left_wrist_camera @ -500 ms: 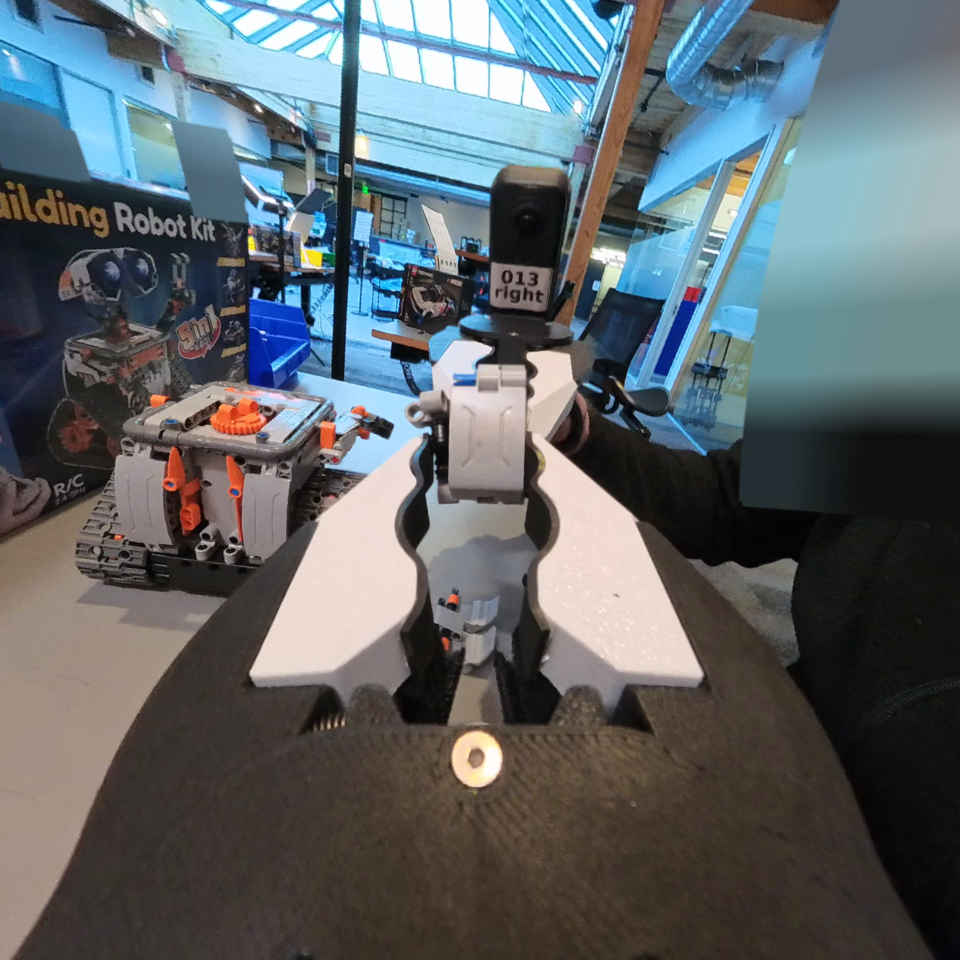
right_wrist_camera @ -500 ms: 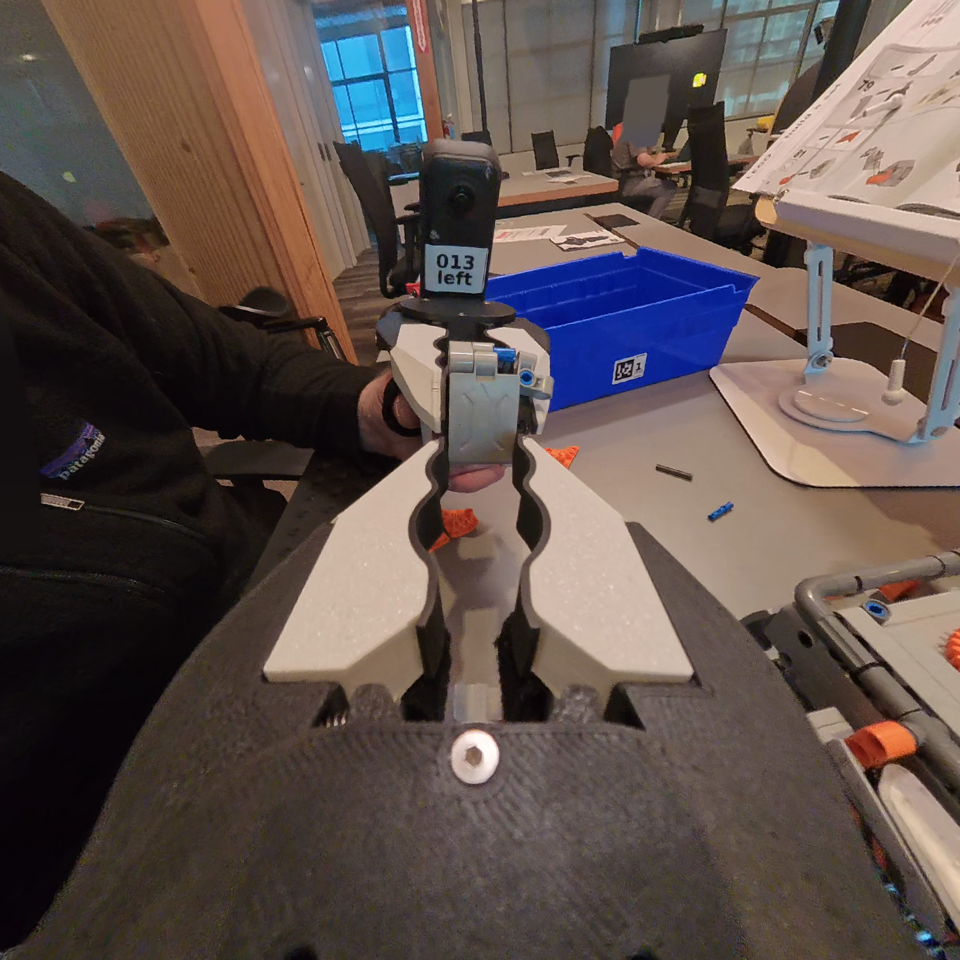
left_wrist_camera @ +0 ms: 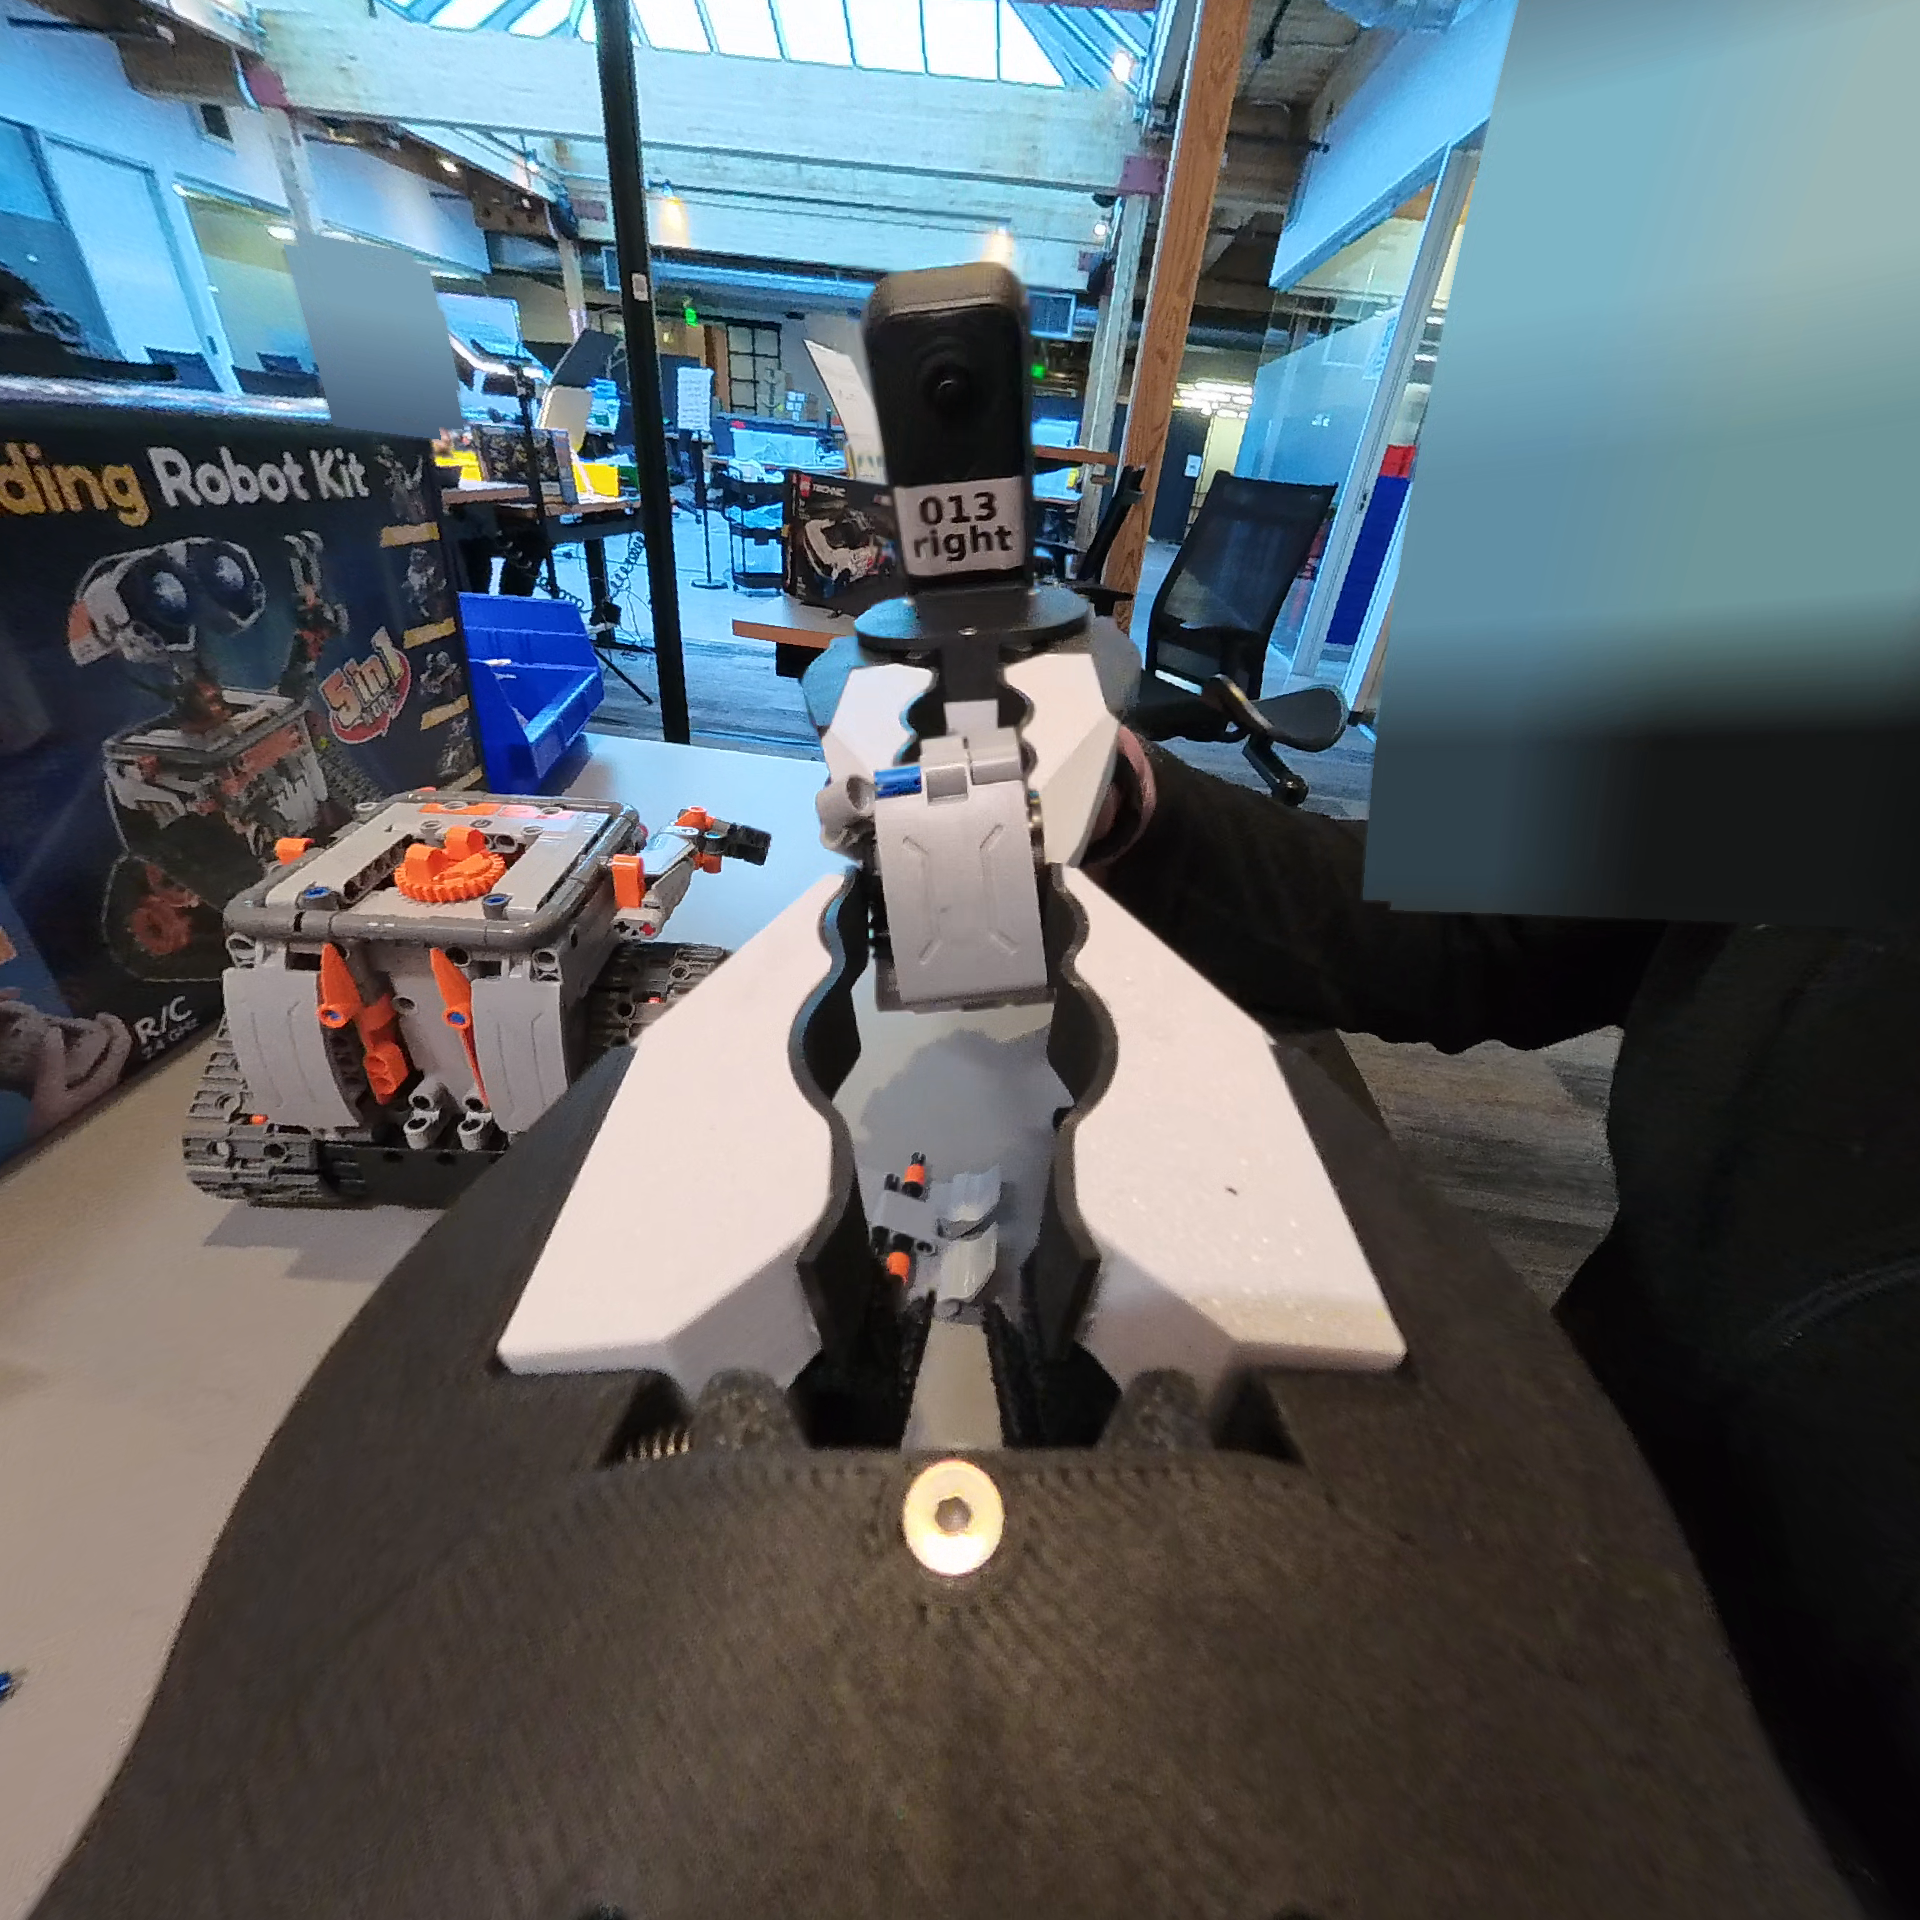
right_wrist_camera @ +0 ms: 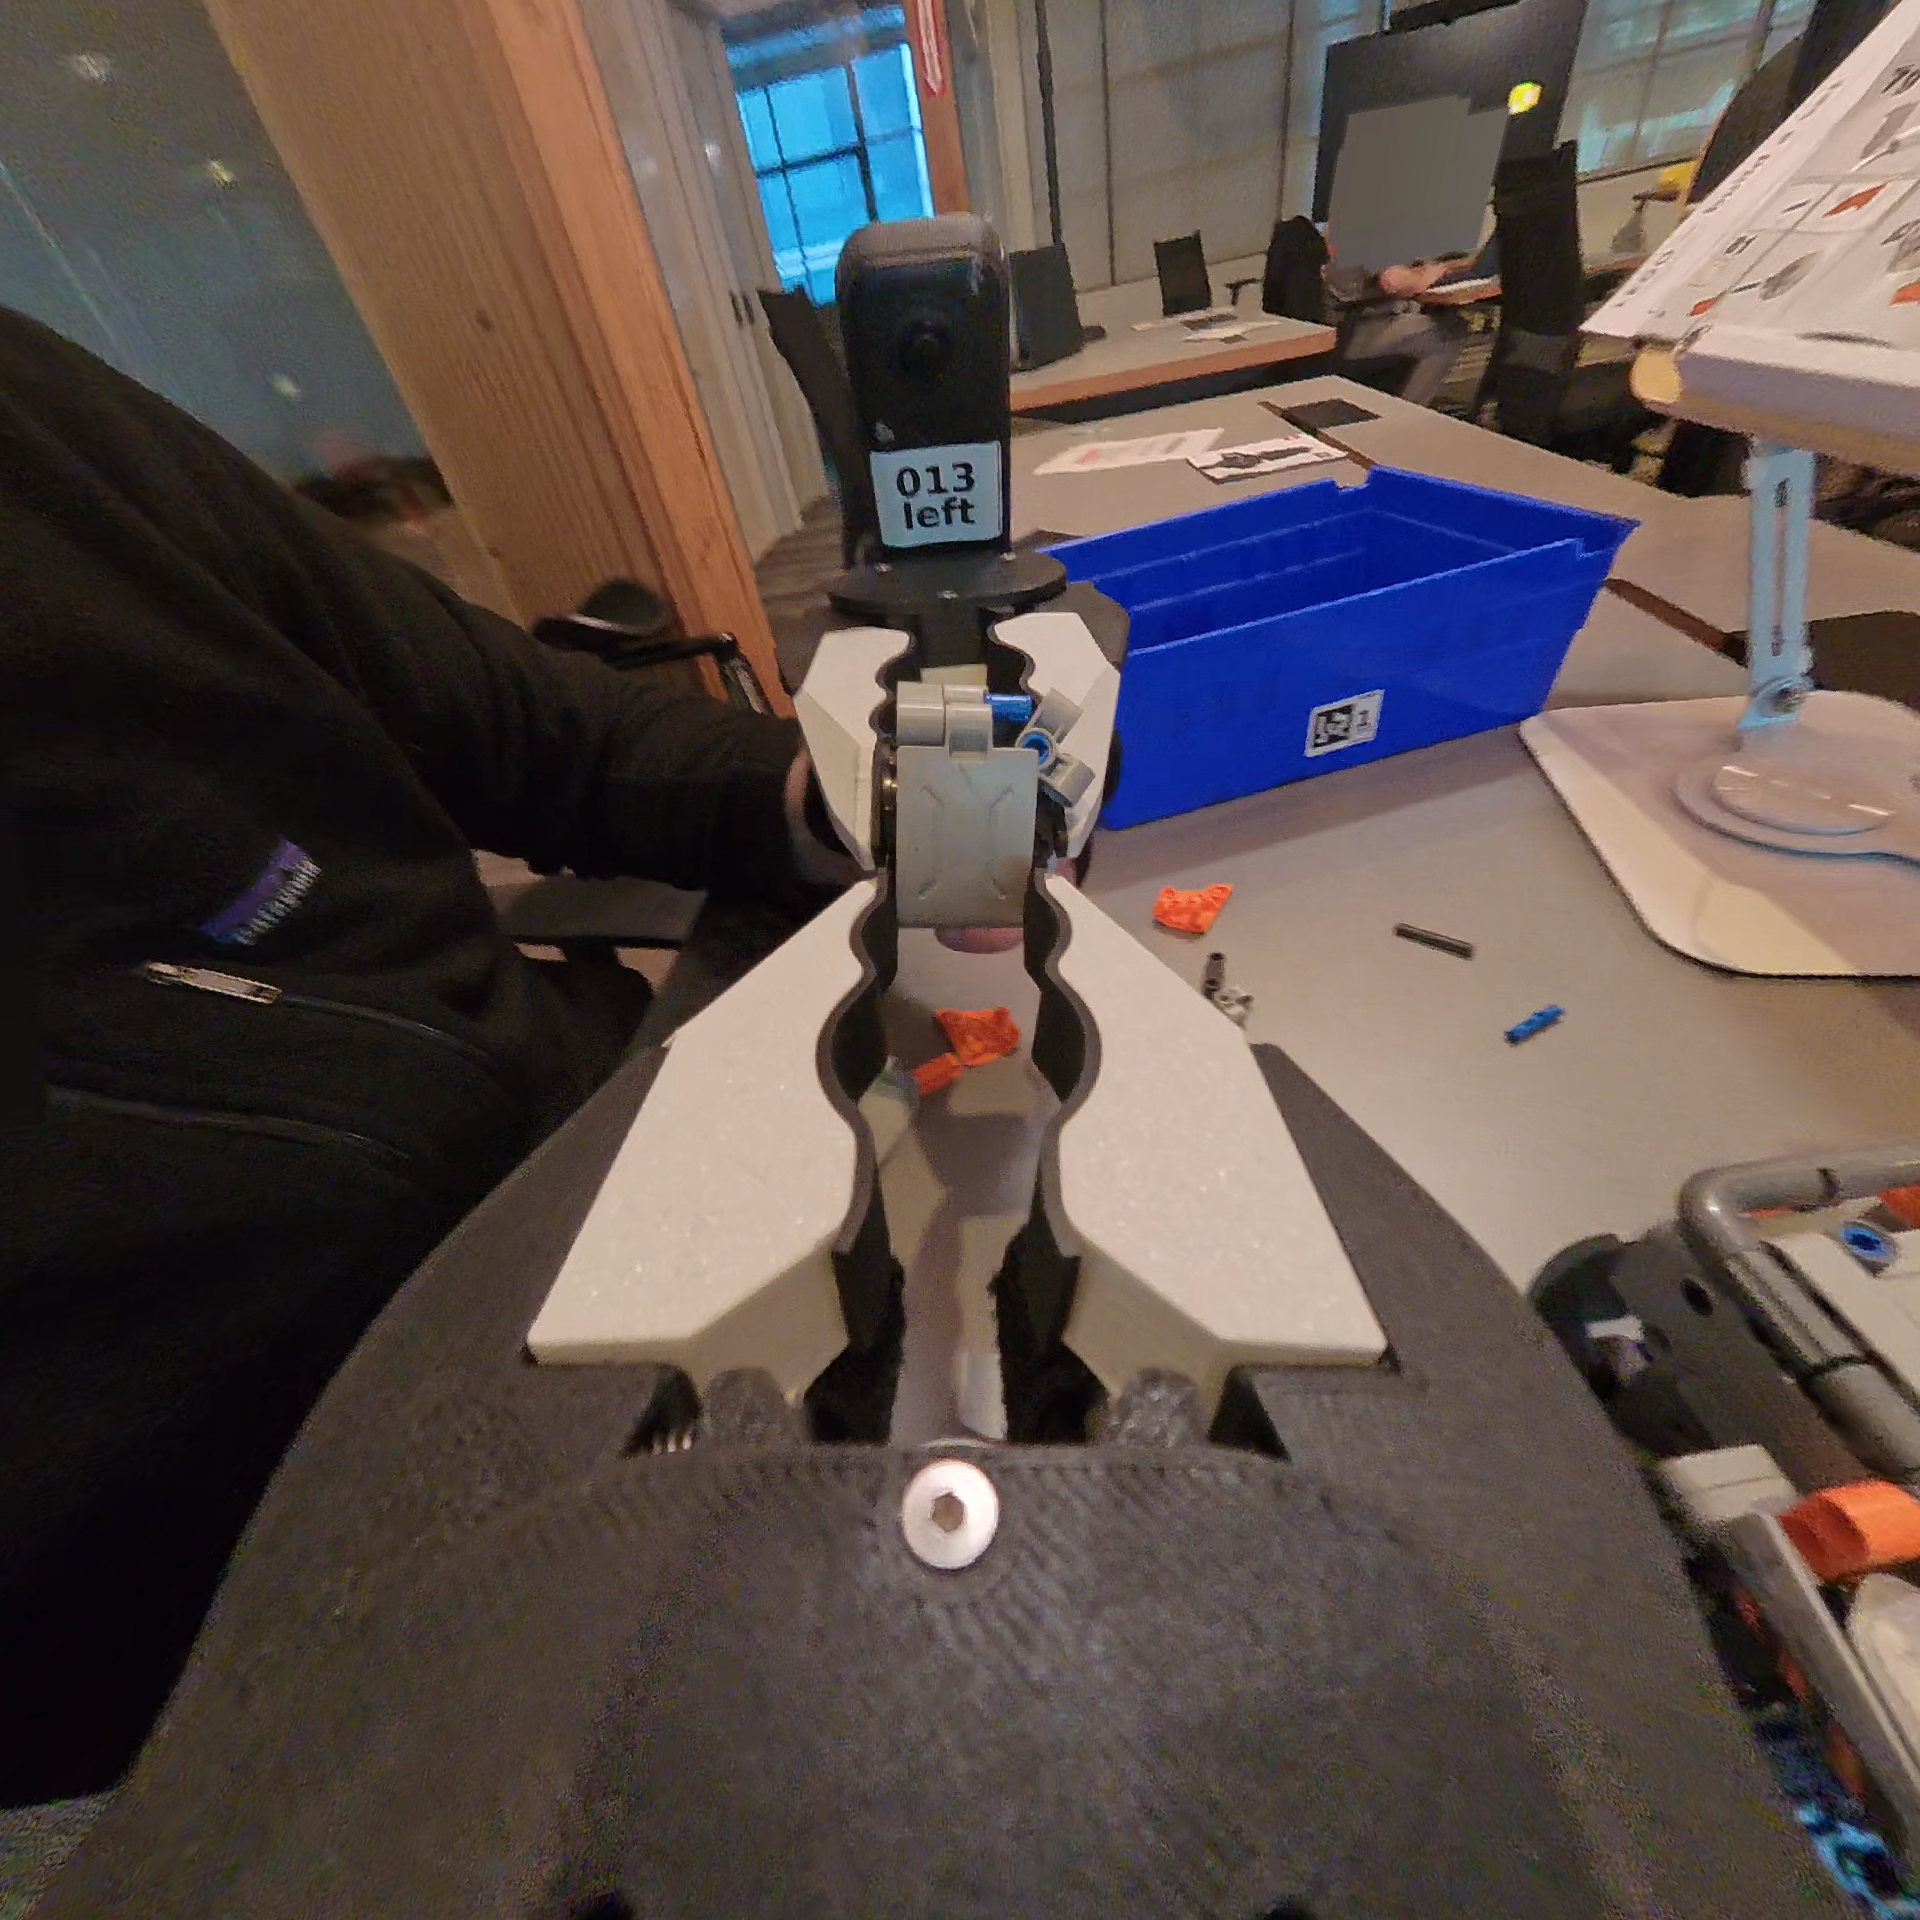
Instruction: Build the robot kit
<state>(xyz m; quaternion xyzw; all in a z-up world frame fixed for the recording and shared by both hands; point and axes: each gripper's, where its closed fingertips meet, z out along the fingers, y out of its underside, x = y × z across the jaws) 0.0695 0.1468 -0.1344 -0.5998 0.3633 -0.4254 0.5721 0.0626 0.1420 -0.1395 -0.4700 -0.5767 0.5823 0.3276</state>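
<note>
Grey panel piece (left_wrist_camera: 961, 906), lifted above the bench's near edge, is pinched at once by left gripper (left_wrist_camera: 951, 925) and right gripper (right_wrist_camera: 961, 883), probably for steadiness; tracked toy vehicle (left_wrist_camera: 416, 997) sits leftward, blue bin (right_wrist_camera: 1351, 634) rightward.

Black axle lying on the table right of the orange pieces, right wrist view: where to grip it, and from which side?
Probably mid-length on the black axle, coming straight down from above, with the jaws closing across its thin width. It is long and slim and lies flat on the grey table with bare surface on both sides, so a sideways approach would likely just push it along.
</note>
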